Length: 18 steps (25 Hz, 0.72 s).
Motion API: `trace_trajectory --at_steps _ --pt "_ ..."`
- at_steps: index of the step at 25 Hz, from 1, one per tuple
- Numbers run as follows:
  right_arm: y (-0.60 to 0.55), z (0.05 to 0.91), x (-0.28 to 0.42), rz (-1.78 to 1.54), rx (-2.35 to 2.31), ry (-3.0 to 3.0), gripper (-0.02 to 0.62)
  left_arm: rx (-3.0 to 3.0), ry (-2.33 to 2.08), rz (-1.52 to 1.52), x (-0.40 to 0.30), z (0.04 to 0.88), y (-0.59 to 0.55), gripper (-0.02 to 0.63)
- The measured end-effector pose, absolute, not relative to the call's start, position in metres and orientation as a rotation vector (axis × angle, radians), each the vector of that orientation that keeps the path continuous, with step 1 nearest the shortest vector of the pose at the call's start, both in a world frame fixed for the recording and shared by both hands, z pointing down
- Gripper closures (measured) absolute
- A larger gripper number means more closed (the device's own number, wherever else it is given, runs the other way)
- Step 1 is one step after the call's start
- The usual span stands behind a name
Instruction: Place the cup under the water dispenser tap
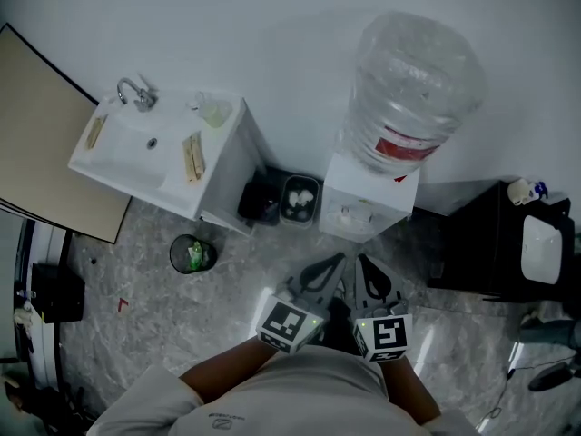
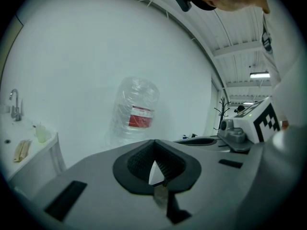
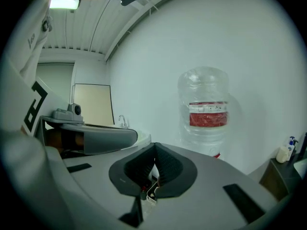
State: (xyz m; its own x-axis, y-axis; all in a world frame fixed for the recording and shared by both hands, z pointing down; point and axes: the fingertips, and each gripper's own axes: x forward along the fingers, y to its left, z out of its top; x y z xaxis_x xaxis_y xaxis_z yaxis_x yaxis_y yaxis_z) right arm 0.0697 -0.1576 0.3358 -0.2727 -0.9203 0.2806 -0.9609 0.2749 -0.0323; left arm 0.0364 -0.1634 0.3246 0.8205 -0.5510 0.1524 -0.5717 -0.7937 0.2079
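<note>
**Both Jaws Shut By The Water Dispenser**

Head view: the left gripper (image 1: pixel 338 260) and right gripper (image 1: pixel 361 260) pointed at the boxy white water dispenser (image 1: pixel 370 200). A round, crinkly clear bottle (image 1: pixel 413 89) sat on top of it. A small pale shape (image 1: pixel 356 214) sat in its nook. I could not tell if that was the cup.

Left gripper view: the ridged black jaws were together, with nothing between them.

Right gripper view: these ridged black jaws were together too, also holding nothing.
</note>
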Motion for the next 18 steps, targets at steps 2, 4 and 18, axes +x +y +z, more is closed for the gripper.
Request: trace_trajectory --at_steps 2,4,18 --pt "-0.155 0.33 0.068 0.264 1.755 -2.334 0.578 2.767 -0.855 0.126 0.037 0.323 -0.158 0.603" --pt "-0.154 0.325 0.067 0.247 1.758 -2.336 0.578 2.778 -0.852 0.122 0.036 0.32 -0.155 0.603" --pt "-0.15 0.32 0.061 0.253 1.772 -2.341 0.58 2.797 -0.876 0.103 0.027 0.311 -0.151 0.603"
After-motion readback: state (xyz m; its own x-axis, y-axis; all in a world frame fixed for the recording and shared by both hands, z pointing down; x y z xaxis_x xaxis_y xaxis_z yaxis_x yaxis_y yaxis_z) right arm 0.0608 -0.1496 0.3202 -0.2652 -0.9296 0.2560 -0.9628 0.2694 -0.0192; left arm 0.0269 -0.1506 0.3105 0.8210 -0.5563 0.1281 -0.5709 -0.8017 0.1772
